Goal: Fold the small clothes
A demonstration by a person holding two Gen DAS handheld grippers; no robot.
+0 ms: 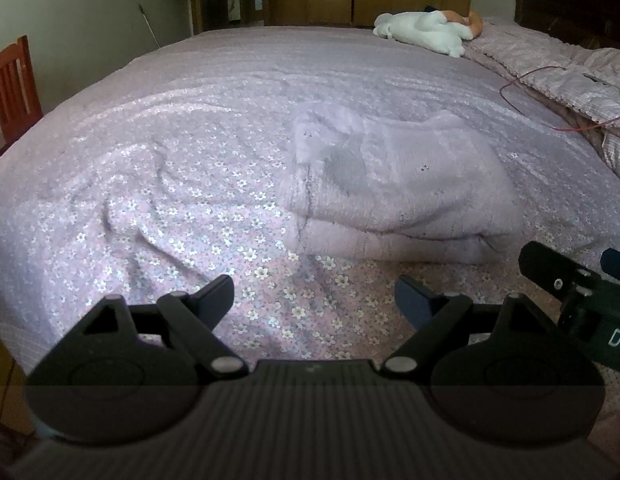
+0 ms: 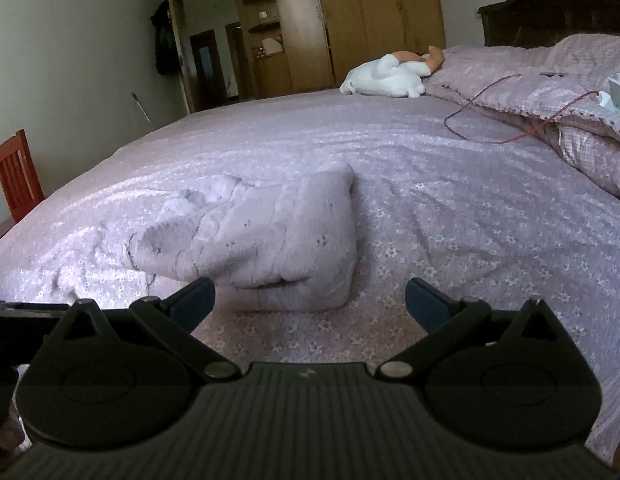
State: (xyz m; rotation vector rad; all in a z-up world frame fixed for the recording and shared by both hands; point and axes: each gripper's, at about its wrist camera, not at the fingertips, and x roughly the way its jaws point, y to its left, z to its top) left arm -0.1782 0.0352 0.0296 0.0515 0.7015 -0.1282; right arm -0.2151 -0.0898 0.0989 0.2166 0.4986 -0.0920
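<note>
Beside left tool, right tool.

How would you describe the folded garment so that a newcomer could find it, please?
Start at the bed with its flowered lilac cover. The garment lies near its front edge, a fluffy pale lilac bundle. Unlike the white toy by the pillows, it is folded in layers and unpatterned.

Left tongs: jaws spread wide, empty, held low over the flowered bedspread. Folded lilac fleece garment: lies on the bedspread just ahead and slightly right, apart from the tongs; right tongs enter at the right edge, near its corner. Far end: white stuffed toy, red cable, wooden chair at left.
</note>
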